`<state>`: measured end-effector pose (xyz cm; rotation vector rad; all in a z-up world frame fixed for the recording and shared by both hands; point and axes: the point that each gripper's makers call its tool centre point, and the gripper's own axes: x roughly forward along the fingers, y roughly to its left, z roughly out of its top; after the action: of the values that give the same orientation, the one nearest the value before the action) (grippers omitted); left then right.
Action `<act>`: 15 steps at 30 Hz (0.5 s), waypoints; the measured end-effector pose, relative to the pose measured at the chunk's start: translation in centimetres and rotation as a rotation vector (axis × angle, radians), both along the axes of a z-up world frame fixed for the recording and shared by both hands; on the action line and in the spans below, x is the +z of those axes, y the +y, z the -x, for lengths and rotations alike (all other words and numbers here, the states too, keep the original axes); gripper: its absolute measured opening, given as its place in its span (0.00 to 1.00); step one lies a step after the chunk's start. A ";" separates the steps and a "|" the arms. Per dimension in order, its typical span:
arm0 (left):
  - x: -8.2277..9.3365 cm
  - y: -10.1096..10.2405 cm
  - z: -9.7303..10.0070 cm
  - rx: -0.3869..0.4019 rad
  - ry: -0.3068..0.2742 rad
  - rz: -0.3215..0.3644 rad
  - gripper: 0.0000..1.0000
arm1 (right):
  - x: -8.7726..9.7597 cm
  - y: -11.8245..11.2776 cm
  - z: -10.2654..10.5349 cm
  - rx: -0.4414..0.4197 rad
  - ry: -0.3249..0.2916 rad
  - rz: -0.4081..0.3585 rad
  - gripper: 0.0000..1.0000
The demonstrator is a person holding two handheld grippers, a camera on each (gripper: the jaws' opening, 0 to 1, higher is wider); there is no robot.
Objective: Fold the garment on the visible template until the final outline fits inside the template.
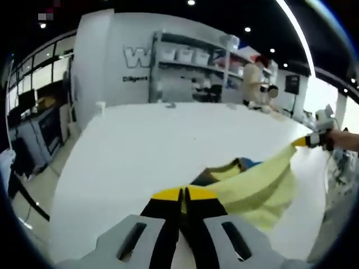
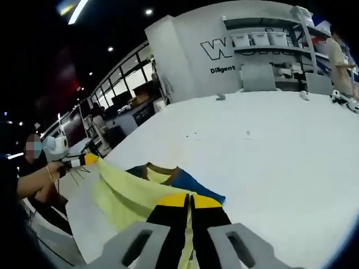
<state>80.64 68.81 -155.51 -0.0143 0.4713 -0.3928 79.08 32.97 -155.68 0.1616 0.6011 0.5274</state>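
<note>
White table (image 1: 140, 151) carries the yellow garment (image 1: 258, 188); both grippers, left (image 1: 184, 195) and right (image 2: 189, 200), clamp its cloth, jaws closed. Uneven tension risks slippage or a skewed fold.

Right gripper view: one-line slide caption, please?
Right gripper and left gripper pinch a yellow garment stretched above a white table.

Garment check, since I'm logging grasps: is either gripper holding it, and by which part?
Both hold the yellow garment. The left gripper and the right gripper are each shut on its edge at opposite ends, stretching it above the white table.
</note>
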 end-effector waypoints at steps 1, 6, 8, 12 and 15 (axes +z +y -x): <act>-0.3 0.0 -0.2 0.001 0.004 -0.004 0.00 | -0.5 -0.3 -0.4 -0.008 0.005 -0.001 0.00; -3.8 -0.6 -2.6 0.014 0.062 -0.014 0.00 | -3.9 -0.5 -2.9 -0.035 0.017 0.027 0.00; -4.5 -0.5 -2.9 0.029 0.081 -0.006 0.00 | -4.3 -0.5 -3.2 -0.031 0.012 0.035 0.00; -7.2 -0.1 -4.0 0.029 0.123 -0.028 0.00 | -6.2 -0.5 -4.2 -0.024 0.025 0.069 0.00; -8.6 0.2 -4.0 0.024 0.155 -0.041 0.00 | -7.5 -0.8 -4.5 -0.028 0.038 0.083 0.00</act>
<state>84.66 68.98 -164.07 -0.0112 0.6320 -0.3596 83.57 32.20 -163.15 0.1018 0.6562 0.4725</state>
